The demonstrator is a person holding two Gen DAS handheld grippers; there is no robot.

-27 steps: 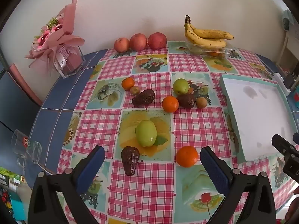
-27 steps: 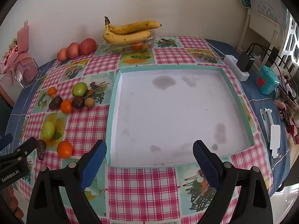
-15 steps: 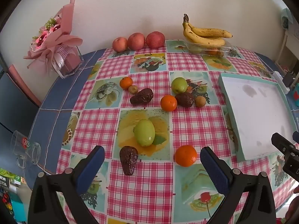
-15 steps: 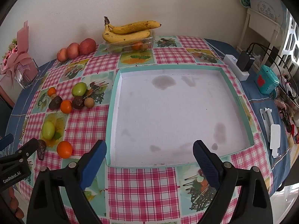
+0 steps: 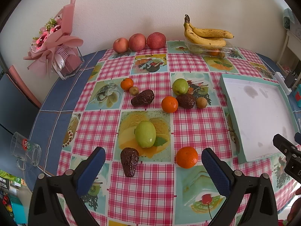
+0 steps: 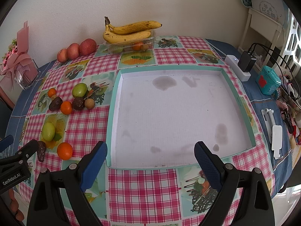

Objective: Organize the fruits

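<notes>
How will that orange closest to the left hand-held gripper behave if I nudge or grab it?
The nearest orange looks round and sits free on the flat tablecloth, so a nudge would probably send it rolling. Its peel looks smooth and slightly shiny, so the left hand-held gripper, open now, might slip unless it closes across the middle. It seems firm, not fragile.

plain white wall (image 5: 131,3), checkered tablecloth (image 6: 143,188), white shelf (image 6: 263,28)

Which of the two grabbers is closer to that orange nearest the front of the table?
Left. The left gripper hangs open just in front of the orange, which sits near its right finger. The right gripper faces the white tray, off to the orange's right.
</notes>
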